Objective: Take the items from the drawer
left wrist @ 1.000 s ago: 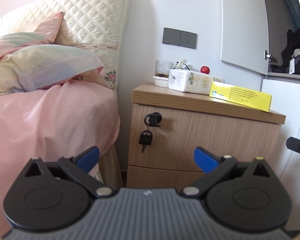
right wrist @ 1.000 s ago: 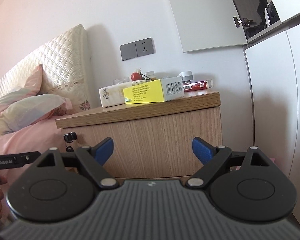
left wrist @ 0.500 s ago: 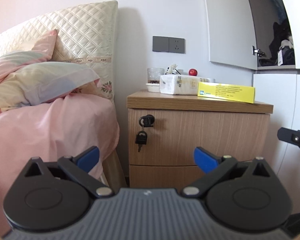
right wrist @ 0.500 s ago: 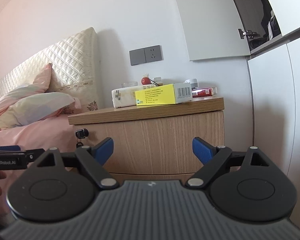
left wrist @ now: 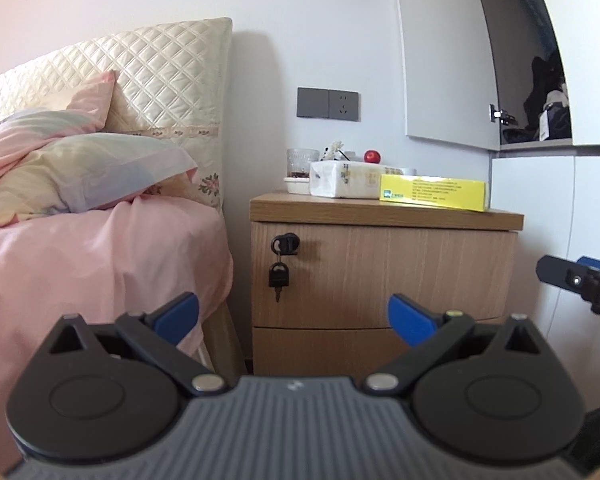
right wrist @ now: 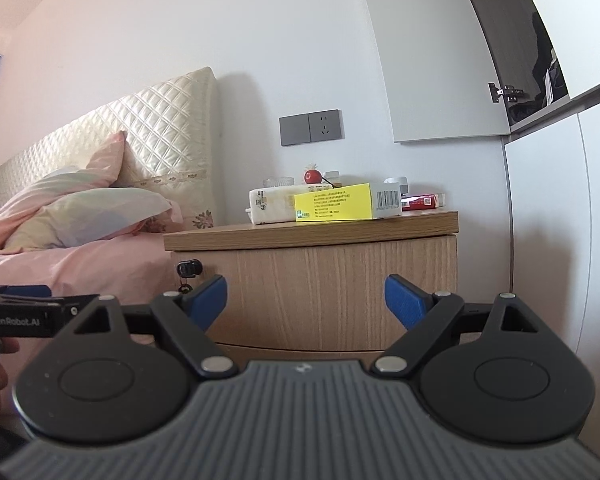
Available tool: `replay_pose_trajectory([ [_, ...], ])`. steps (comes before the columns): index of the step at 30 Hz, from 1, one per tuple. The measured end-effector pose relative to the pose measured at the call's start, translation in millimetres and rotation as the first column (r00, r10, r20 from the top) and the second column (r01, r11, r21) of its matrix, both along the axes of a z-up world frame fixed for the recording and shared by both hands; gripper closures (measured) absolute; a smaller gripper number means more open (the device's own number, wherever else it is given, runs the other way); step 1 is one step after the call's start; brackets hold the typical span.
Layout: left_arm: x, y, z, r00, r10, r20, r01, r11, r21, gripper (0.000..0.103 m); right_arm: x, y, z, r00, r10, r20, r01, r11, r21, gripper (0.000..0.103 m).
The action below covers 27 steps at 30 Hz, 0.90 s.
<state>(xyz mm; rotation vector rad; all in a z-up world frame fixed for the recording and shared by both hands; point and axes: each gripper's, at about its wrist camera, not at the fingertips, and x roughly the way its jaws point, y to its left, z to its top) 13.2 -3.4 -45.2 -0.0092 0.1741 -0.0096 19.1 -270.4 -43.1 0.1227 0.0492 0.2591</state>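
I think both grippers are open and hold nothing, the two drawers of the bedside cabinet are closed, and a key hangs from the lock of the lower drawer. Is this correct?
One detail is wrong: the key hangs from the lock of the upper drawer, not the lower drawer, as the left wrist view shows. The left gripper and right gripper are open and empty, and both drawers are closed.

"GenRobot.AI" on left hand-held gripper point(right wrist: 100, 300) side.
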Motion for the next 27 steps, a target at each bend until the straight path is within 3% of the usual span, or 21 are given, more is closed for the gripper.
replay_pose_trajectory([
  [27, -2.8, -6.3, -1.4, 1.000, -0.020, -0.002, 0.020, 0.999, 0.039, 0.000, 5.4, 10.7, -5.4, 1.000, 0.006, -0.022, -0.007, 1.000, -0.026, 0.014],
])
